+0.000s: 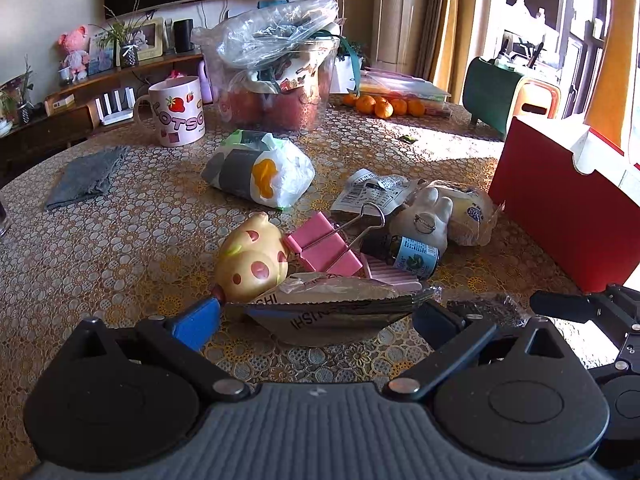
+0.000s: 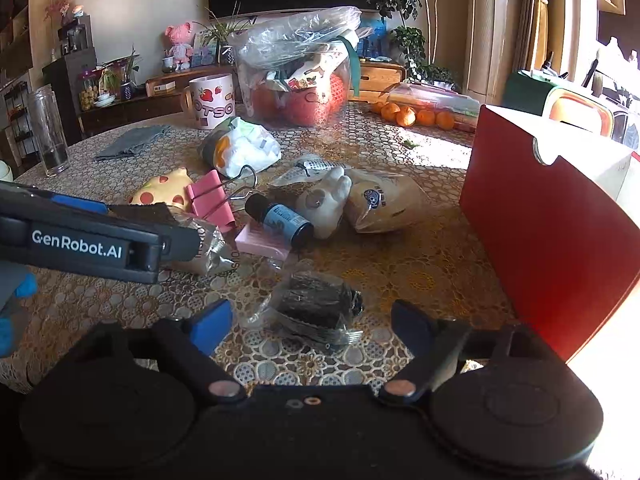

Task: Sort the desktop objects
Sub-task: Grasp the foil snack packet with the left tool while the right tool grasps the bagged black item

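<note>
table (image 2: pixel 420 240): binder clip (image 2: pixel 212 200) at centre | dropper bottle (image 2: pixel 280 220) just beside at 3 o'clock | figurine (image 2: pixel 326 200) beyond the bottle at 3 | mug (image 2: pixel 210 100) far at 12 | box (image 2: pixel 540 216) well apart at 3 | wrapped roll (image 2: pixel 316 306) near at 5

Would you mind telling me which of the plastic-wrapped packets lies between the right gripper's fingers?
The small clear packet with the dark roll inside lies between the open right gripper. The bread bag and the white bag with the orange print lie farther back.
</note>
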The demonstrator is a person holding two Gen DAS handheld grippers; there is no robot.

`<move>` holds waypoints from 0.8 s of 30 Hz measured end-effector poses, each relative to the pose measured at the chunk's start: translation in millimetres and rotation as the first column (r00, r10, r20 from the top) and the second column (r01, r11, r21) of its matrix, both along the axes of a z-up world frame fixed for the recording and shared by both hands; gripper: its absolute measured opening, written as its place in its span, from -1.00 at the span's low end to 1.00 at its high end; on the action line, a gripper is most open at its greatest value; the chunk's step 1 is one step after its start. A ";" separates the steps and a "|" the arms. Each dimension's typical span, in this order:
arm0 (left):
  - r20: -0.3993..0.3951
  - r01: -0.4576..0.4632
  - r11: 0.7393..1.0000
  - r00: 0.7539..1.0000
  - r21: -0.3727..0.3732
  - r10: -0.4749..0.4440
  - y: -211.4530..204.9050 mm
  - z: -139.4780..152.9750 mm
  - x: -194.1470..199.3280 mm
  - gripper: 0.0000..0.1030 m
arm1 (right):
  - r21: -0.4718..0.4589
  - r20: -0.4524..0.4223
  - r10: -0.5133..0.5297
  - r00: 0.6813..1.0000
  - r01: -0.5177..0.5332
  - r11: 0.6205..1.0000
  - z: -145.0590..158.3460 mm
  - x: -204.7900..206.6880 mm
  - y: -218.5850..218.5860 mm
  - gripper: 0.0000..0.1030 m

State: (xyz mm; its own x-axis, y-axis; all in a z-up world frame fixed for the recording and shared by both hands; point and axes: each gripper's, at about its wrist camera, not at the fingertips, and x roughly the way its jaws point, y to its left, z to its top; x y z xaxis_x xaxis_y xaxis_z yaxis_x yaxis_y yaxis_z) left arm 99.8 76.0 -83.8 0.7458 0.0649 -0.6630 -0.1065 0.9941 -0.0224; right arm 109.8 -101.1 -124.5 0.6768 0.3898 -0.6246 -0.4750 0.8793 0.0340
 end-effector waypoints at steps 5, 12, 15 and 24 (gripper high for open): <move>-0.008 -0.002 1.000 1.000 -0.003 0.002 -0.1 -3.3 3.5 0.90 | -0.009 -0.017 -0.001 1.000 0.001 1.000 -6.3 8.1 5.5 0.63; -0.008 0.005 1.000 1.000 -0.004 -0.005 -3.8 -5.6 3.8 0.73 | -0.015 -0.030 -0.006 1.000 0.006 1.000 -11.2 11.5 7.7 0.47; -0.004 0.004 1.000 1.000 -0.004 -0.004 -4.4 -5.2 4.5 0.64 | -0.010 -0.034 -0.002 0.999 0.002 1.000 -9.7 11.6 7.1 0.27; 0.005 -0.008 1.000 1.000 -0.007 0.008 -7.6 -3.3 4.6 0.43 | 0.003 -0.033 -0.018 0.999 0.018 1.000 -1.7 13.0 -2.3 -0.07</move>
